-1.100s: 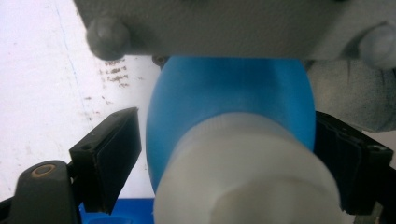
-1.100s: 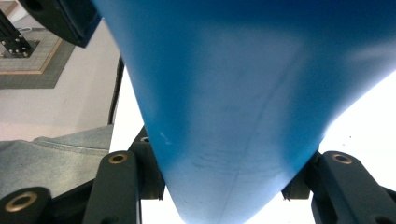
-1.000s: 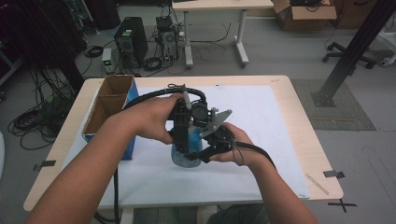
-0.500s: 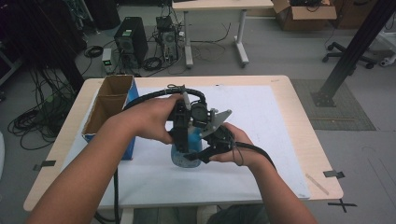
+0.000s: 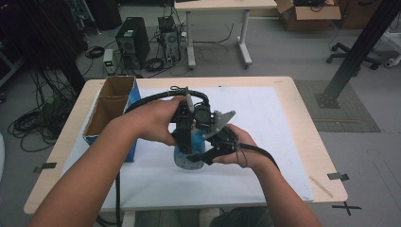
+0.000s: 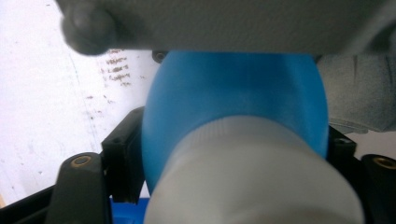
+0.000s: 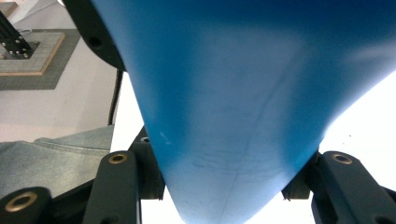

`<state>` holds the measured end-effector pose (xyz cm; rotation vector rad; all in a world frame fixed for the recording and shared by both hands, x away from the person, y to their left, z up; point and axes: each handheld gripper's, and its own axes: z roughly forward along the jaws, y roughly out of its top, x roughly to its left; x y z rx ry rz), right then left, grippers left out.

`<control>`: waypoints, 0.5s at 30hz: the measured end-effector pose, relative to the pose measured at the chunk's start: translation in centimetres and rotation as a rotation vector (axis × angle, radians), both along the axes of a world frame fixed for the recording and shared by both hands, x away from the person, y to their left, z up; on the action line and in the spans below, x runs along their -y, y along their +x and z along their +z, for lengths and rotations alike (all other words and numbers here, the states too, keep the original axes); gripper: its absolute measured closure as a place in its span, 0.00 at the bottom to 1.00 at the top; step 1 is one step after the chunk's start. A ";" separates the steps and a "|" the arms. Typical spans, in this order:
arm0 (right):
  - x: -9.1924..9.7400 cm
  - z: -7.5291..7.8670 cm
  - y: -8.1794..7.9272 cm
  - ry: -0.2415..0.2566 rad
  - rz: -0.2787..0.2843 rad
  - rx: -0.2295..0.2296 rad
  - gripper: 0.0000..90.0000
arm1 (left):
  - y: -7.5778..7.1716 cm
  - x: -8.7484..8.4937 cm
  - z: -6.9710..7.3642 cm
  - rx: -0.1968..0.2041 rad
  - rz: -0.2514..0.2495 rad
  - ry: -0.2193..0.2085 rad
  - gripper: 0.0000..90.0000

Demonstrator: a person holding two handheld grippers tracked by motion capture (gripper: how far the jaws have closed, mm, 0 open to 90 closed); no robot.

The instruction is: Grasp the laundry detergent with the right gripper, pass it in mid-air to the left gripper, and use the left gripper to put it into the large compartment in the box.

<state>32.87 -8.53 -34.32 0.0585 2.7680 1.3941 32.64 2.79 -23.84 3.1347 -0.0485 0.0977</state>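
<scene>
right of the cardboard box (image 5: 111, 111): one blue bottle (image 5: 185, 153), white cap (image 6: 252, 182) uppermost, long axis near upright. left gripper (image 5: 185, 142) just closing on cap; right gripper (image 5: 213, 150) clamps body.

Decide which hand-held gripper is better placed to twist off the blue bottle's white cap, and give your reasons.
Probably the left hand-held gripper: its jaws, just closing, flank the blue bottle right behind the white cap. The right hand-held gripper already clamps the body, steadying it.

Blue bottle (image 5: 185, 156) (white cap, seemingly), held above white table sheet
</scene>
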 end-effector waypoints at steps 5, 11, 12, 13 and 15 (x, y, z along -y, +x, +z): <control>0.0 -0.1 0.0 0.000 0.001 0.004 0.51 | 0.0 0.0 0.0 -0.007 -0.001 -0.002 0.39; 0.0 0.0 -0.1 -0.002 0.000 0.000 0.51 | 0.0 0.0 0.0 -0.004 -0.002 0.005 0.42; -0.1 0.0 0.0 -0.002 0.004 0.007 0.51 | 0.0 0.0 0.0 -0.004 -0.003 0.007 0.42; -0.1 0.0 -0.1 -0.003 0.002 0.003 0.51 | 0.0 0.1 0.0 -0.005 0.000 0.009 0.42; -0.1 0.0 -0.1 -0.004 0.003 0.004 0.51 | 0.0 0.1 0.0 -0.005 -0.001 0.014 0.42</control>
